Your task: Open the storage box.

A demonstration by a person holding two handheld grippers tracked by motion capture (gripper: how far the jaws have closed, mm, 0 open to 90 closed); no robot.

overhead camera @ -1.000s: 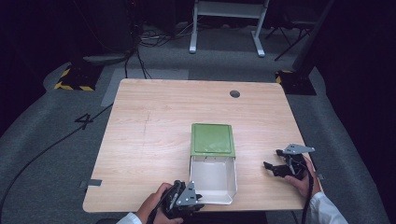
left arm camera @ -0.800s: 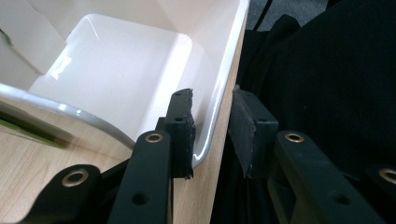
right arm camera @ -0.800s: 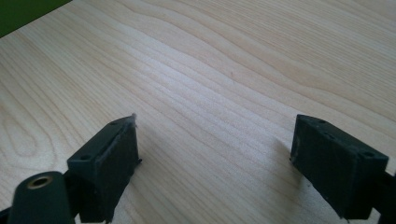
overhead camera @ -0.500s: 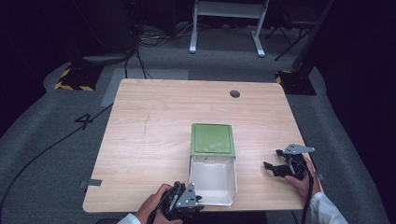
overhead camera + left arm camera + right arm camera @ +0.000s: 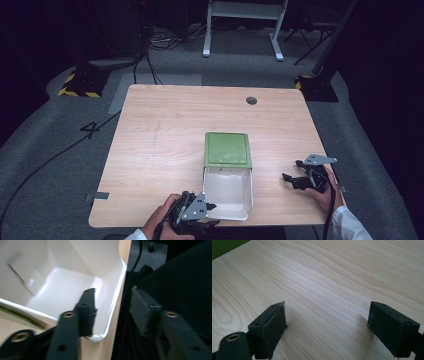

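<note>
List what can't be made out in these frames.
- High view: left gripper jaws, hidden by its grey plate and the hand.
- Left gripper view: white box cut off by frame edges; whether the jaws touch its wall is blurred.
- Right gripper view: green lid is a cropped corner.

**Where the three cameras look**

The high view looks forward and down on the whole table (image 5: 165, 150) from far. The left gripper view sits very close to the white box (image 5: 75, 285) at the near table edge. The right gripper view looks low over bare wood. All three views share the tabletop; the first two also share the box.
</note>
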